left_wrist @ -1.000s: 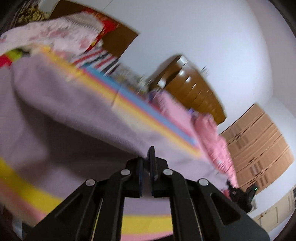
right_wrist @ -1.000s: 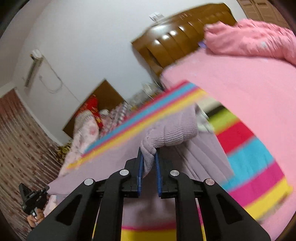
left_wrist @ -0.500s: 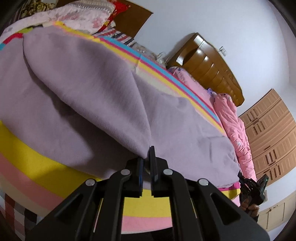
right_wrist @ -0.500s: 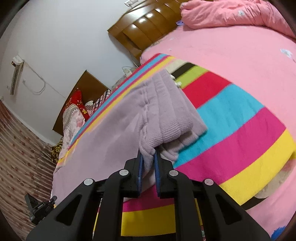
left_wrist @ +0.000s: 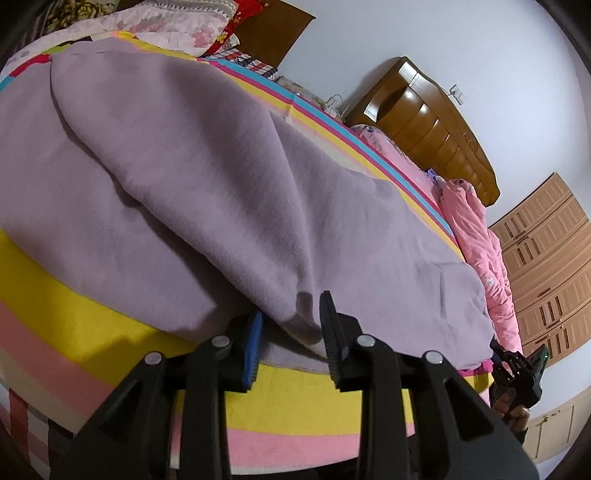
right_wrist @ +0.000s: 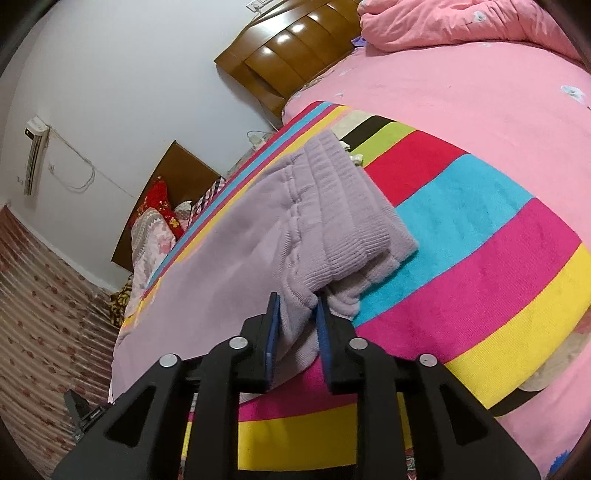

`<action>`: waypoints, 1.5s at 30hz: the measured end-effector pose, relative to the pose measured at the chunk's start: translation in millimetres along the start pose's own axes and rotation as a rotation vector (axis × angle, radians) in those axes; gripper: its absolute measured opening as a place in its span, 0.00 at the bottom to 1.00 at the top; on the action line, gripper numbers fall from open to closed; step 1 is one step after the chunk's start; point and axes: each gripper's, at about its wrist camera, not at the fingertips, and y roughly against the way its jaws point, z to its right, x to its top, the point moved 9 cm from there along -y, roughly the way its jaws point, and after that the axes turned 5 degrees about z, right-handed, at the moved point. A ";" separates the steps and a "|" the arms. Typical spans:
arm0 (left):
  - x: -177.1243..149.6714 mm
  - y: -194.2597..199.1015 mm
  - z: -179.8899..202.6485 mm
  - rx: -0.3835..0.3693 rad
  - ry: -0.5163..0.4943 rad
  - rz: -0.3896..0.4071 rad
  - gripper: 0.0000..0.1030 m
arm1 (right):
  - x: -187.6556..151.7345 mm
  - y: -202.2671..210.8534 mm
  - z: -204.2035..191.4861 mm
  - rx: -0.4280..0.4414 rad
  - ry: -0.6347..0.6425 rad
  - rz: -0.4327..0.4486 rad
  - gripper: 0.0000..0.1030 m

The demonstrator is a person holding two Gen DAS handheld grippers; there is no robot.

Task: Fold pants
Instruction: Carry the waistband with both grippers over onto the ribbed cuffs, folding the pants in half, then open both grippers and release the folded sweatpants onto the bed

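Observation:
Lilac pants (left_wrist: 221, 177) lie lengthwise on the striped blanket (left_wrist: 74, 314), one leg laid over the other. My left gripper (left_wrist: 291, 332) sits low at the hem end. Its jaws are opening, and a hem corner (left_wrist: 295, 314) lies loose between them with gaps on both sides. At the other end, my right gripper (right_wrist: 297, 325) holds the ribbed waistband (right_wrist: 343, 206). Its jaws are opening too, but the cloth still fills the gap and bulges above the pads. Each view shows the other gripper small at its edge: the right gripper (left_wrist: 517, 373), and the left gripper (right_wrist: 85, 417).
The striped blanket (right_wrist: 480, 258) covers a pink bed with a bunched pink quilt (right_wrist: 461, 22) by the wooden headboard (right_wrist: 295, 44). Pillows (left_wrist: 166, 22) are piled at the far end. A wardrobe (left_wrist: 546, 277) and a patterned curtain (right_wrist: 37, 314) stand beyond.
Both grippers came down and the pants settled flat on the blanket. The left jaws parted off the hem corner. The right jaws widened slightly around the waistband.

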 end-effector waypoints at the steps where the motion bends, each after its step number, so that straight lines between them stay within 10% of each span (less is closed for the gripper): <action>1: 0.1 -0.3 0.4 -0.001 -0.001 0.004 0.27 | 0.0 -0.4 -0.3 -0.003 0.003 -0.001 0.21; 4: -1.5 -1.7 3.0 -0.011 -0.007 0.005 0.06 | -0.7 -0.2 -0.9 -0.010 0.013 0.004 0.19; 18: -10.8 5.0 -6.1 0.066 -0.025 0.024 0.06 | -3.5 5.1 1.1 -0.061 0.036 0.038 0.11; 20: -9.2 7.9 -4.8 0.047 -0.038 0.023 0.11 | -0.8 9.4 -4.0 -0.069 0.061 0.050 0.11; 22: -4.5 14.7 -6.4 0.060 -0.046 0.046 0.62 | 1.1 10.3 -5.7 -0.074 0.074 0.056 0.11; 24: 8.7 34.3 -12.4 0.154 -0.060 0.145 0.86 | 0.0 10.4 -3.8 -0.076 0.065 0.055 0.11; 27: 33.8 70.0 -7.4 0.321 -0.130 0.314 0.87 | -5.3 8.5 -1.7 -0.115 0.090 0.052 0.11; 29: 47.2 74.6 18.2 0.280 -0.175 0.342 0.90 | -8.1 6.9 -2.2 -0.146 0.124 0.042 0.15; 32: 54.3 40.3 86.7 0.131 -0.310 0.230 0.97 | -4.5 16.8 1.5 -0.235 0.139 0.037 0.48; 37: 38.8 -58.7 197.4 -0.038 -0.560 0.018 0.97 | 16.1 44.0 -49.5 -0.284 0.423 0.189 0.48; 41: 33.3 -150.9 242.6 0.052 -0.770 -0.092 0.95 | -3.9 -7.3 -107.6 -0.163 0.624 0.039 0.48; 45: 28.7 -223.8 246.7 0.182 -0.917 -0.157 0.93 | -16.6 -76.2 -143.1 -0.126 0.728 -0.107 0.71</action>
